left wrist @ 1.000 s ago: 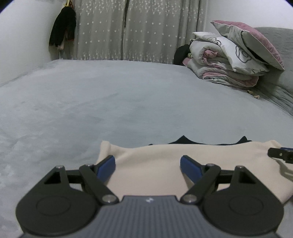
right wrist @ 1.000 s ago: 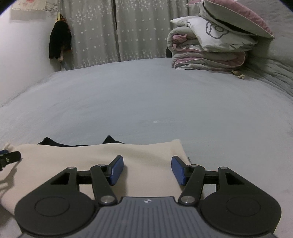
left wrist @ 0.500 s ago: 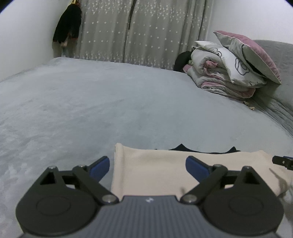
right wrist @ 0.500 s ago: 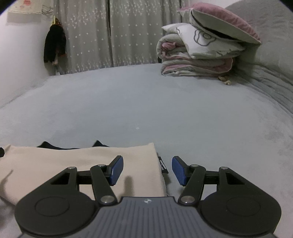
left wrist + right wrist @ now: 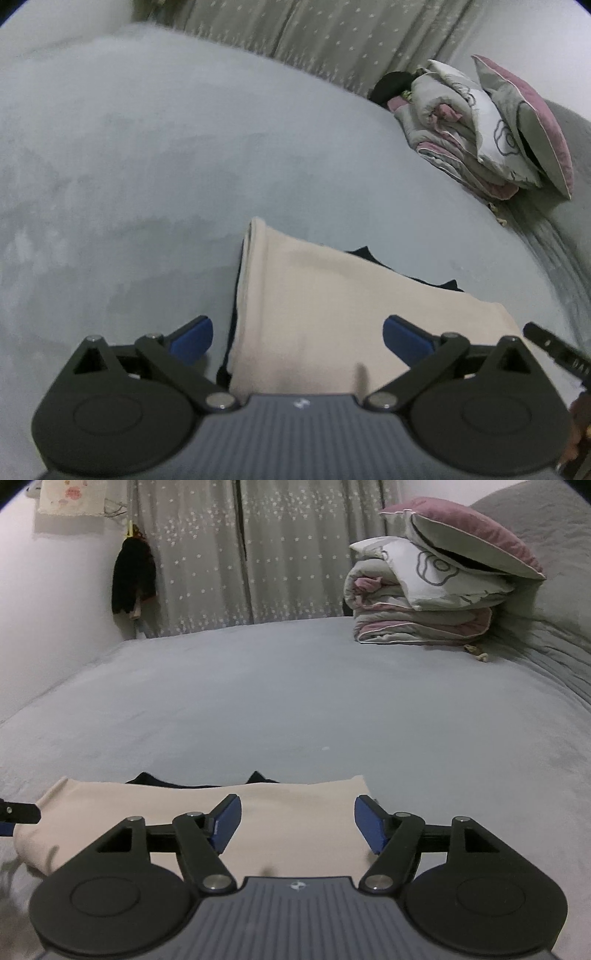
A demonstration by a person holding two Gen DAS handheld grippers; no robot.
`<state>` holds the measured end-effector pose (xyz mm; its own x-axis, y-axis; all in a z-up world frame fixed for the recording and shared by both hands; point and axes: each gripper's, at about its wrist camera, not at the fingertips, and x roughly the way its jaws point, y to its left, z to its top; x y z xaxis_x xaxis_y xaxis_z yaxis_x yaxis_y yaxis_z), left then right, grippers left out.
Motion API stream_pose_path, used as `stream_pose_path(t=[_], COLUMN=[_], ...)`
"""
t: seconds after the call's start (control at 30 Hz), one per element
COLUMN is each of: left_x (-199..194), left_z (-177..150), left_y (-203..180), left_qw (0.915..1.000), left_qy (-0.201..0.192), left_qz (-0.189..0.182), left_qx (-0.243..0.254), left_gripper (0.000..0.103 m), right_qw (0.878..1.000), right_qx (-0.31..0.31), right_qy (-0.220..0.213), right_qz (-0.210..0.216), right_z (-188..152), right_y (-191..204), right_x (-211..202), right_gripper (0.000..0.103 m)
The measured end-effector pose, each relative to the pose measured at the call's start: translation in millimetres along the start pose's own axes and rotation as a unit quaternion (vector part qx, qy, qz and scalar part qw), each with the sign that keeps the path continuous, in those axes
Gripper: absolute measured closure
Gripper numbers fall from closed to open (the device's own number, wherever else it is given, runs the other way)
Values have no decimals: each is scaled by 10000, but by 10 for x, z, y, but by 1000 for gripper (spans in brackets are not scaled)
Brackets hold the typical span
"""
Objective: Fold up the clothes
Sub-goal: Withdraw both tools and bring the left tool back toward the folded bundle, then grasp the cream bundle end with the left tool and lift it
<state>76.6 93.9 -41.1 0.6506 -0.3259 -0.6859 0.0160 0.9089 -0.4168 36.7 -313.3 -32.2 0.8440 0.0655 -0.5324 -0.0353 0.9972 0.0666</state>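
Where folded, cream garment (image 5: 325, 314) lies flat (soft-edged).

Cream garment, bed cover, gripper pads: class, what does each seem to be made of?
Cream garment: soft matte knit, probably; limp, rounded folded edge.
Bed cover: plush fleece-like fabric; mottled nap.
Gripper pads: smooth blue rubber or plastic, uncertain.

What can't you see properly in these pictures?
- The dark garment: in the right wrist view only its edges peek out from under the folded cream cloth.
- Near edge of that cloth: both views, hidden behind the gripper bodies.
- The right gripper in the left wrist view: cut off by the picture's edge.
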Motion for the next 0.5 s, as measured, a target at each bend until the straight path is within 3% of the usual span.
stream_pose_path(t=[0.2, 0.5], left_x=[76, 121], left_z=[27, 4], left_y=[252, 624], left_qw=[9957, 9782], left_qy=[360, 767], left_qz=[-447, -997], left_qx=[-722, -1650], left_gripper=[0, 0], right_qw=[9999, 9993], right_qx=[-128, -254], right_qy=[73, 151], right_qz=[83, 217], right_z=[-35, -71], right_y=[143, 303], right_x=[51, 128], right_gripper=[33, 32])
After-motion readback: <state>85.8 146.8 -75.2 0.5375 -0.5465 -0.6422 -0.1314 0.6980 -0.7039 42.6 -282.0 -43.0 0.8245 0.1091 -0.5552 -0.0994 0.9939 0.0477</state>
